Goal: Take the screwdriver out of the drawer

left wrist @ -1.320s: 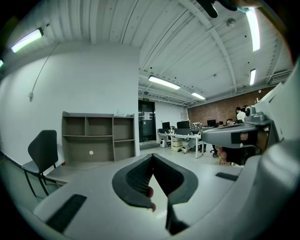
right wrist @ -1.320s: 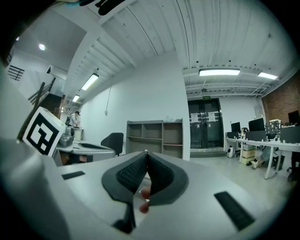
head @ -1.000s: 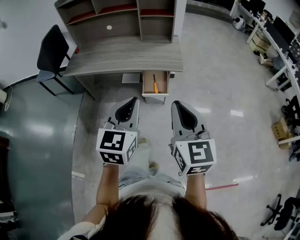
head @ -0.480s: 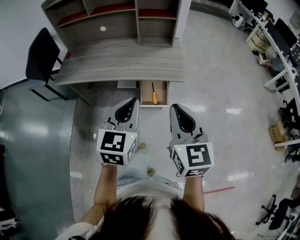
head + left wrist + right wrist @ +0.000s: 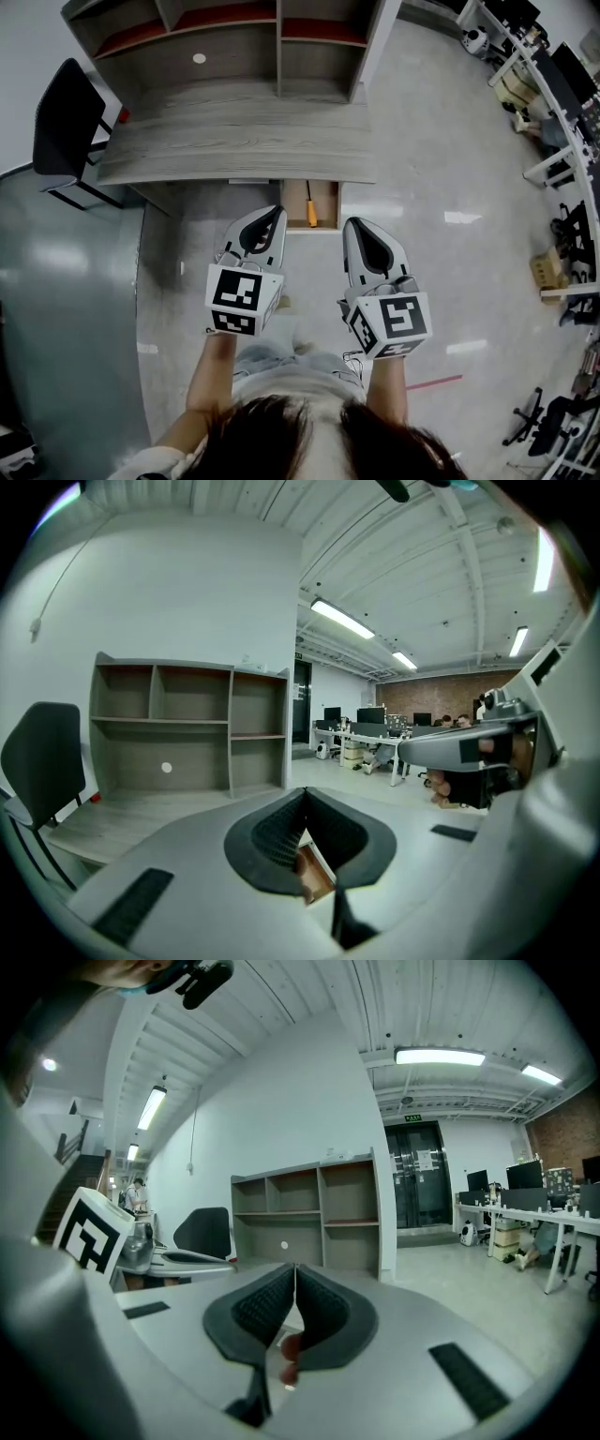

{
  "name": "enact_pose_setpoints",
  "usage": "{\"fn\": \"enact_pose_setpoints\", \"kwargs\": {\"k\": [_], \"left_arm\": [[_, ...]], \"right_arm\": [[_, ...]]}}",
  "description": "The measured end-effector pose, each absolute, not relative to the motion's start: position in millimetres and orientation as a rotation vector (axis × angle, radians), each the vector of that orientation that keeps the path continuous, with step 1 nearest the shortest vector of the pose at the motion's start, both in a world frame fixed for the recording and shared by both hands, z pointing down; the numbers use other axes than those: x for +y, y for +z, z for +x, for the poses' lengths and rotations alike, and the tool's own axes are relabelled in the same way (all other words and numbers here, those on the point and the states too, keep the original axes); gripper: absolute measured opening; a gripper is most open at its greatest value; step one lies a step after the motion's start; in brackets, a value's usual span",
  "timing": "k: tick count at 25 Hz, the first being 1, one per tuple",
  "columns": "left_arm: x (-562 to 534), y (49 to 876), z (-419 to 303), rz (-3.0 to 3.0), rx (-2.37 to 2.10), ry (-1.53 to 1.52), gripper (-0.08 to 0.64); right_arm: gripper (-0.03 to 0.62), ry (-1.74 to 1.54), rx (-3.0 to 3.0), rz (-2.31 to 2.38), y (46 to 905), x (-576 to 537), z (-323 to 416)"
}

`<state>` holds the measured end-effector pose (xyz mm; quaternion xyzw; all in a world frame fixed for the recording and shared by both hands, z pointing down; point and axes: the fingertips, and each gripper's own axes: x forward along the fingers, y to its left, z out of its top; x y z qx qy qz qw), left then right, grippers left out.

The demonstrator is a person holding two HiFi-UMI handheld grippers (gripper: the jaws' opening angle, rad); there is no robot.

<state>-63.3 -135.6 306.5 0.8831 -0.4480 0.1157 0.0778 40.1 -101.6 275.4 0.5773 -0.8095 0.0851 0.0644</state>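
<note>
Under the grey wood-grain desk's (image 5: 234, 141) front edge I see the open wooden drawer (image 5: 326, 202), an orange-handled screwdriver (image 5: 310, 213) lying inside. My left claw (image 5: 277, 212) and right claw (image 5: 350, 225) are pressed closed, holding nothing.

Orange-handled screwdriver (image 5: 310, 212), lying lengthwise (handle nearest the front), inside open wooden drawer (image 5: 326, 202) under desk
</note>
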Motion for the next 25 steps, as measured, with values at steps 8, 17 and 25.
{"fn": "enact_pose_setpoints", "kwargs": {"k": [8,17,25], "left_arm": [[-177.9,342.2,-69.9,2.612,-1.268,0.369,0.017],[-208.9,386.3,-60.7,2.573,-1.256,0.404,0.017],[-235.1,422.6,-55.2,2.506,-1.311,0.413,0.017]], "right_arm": [[0.029,0.408,-2.400,1.715,313.1,-148.0,30.4],[0.029,0.397,-2.316,1.641,366.4,-187.5,38.4],[0.029,0.397,-2.263,1.532,418.0,-226.8,39.8]]}}
